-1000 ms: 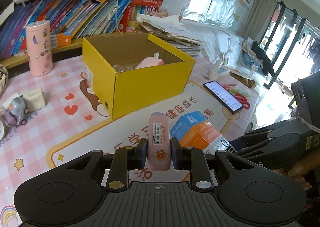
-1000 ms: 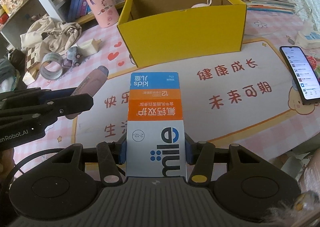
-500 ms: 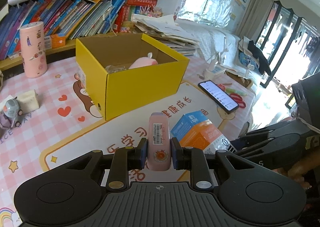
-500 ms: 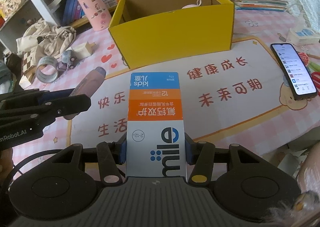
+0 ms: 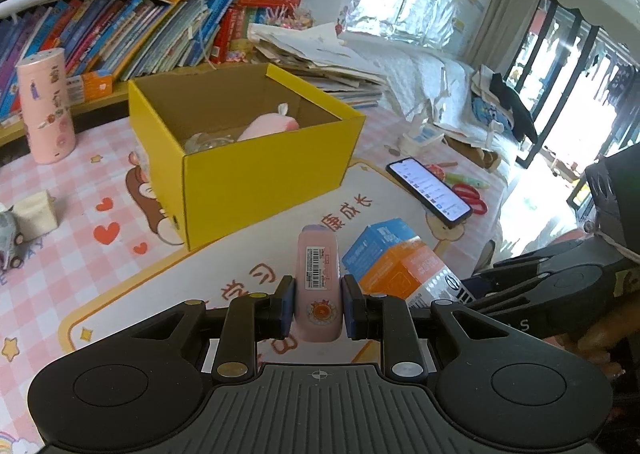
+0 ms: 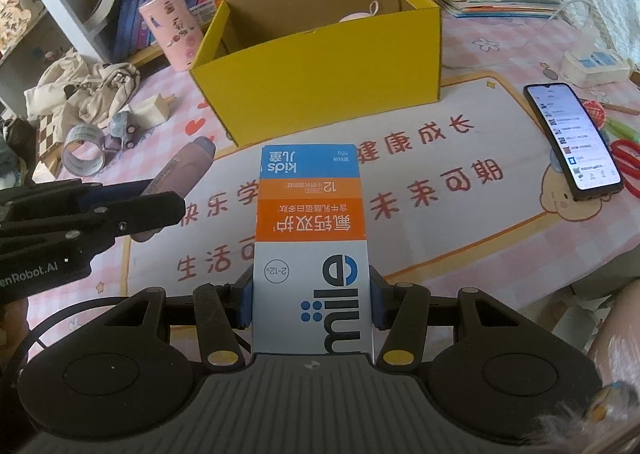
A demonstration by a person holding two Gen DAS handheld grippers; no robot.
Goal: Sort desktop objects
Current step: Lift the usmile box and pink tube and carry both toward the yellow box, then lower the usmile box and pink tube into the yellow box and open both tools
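My left gripper (image 5: 317,312) is shut on a pink tube (image 5: 319,274) with a barcode label, held above the printed mat. The tube also shows in the right wrist view (image 6: 180,173), with the left gripper (image 6: 152,209) at the left. My right gripper (image 6: 312,308) is shut on a blue, orange and white toothpaste box (image 6: 311,238); it also shows in the left wrist view (image 5: 400,262). An open yellow cardboard box (image 5: 256,173) stands ahead of both grippers (image 6: 320,73). It holds a pink item (image 5: 266,125) and clear packaging.
A phone (image 6: 572,137) lies right on the mat, with red scissors (image 5: 470,195) beside it. A pink cylinder (image 5: 44,105) stands left of the box. A tape roll (image 6: 84,147), a small toy and a cream block (image 5: 34,209) lie left. Books line the back.
Both grippers have moved with their objects; the yellow box now sits further right in each view. Both grips are unchanged.
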